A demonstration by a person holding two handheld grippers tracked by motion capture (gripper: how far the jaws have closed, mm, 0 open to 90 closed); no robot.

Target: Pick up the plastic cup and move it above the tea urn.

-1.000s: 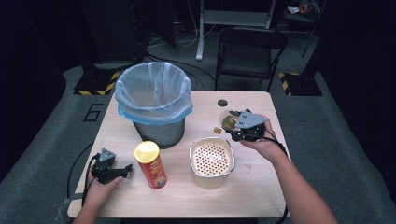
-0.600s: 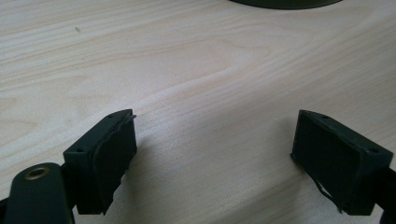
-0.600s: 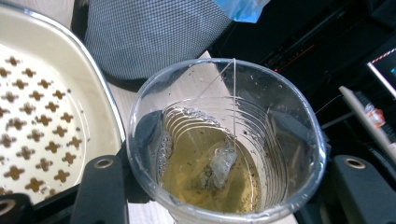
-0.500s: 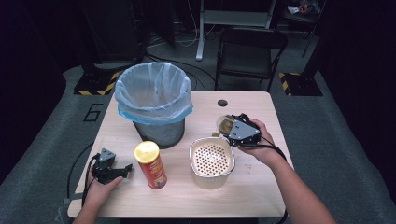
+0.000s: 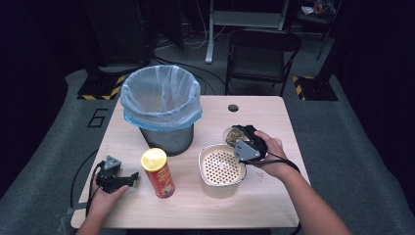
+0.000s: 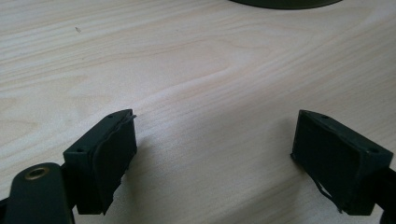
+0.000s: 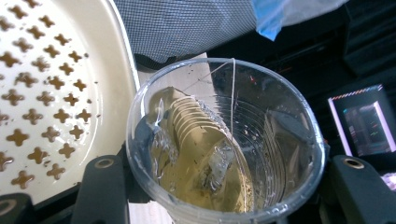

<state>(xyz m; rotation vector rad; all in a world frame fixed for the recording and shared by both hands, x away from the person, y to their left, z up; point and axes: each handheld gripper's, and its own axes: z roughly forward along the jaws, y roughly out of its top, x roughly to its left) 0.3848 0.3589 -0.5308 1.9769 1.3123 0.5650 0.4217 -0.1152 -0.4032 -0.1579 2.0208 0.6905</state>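
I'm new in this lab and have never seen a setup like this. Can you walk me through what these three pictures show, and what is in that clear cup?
There is no robot: a person holds a hand-held two-jaw gripper in each hand. One picture looks down from above the table; the other two come from small cameras riding on each gripper, looking along its black jaws.

On the table stand a mesh bin with a blue bag, a red chip can with a yellow lid and a cream strainer basket.

The left gripper rests open above bare wood, holding nothing. The right gripper is closed around a clear plastic cup, tilted beside the strainer basket. Inside the cup is yellowish liquid with a teabag and its string.
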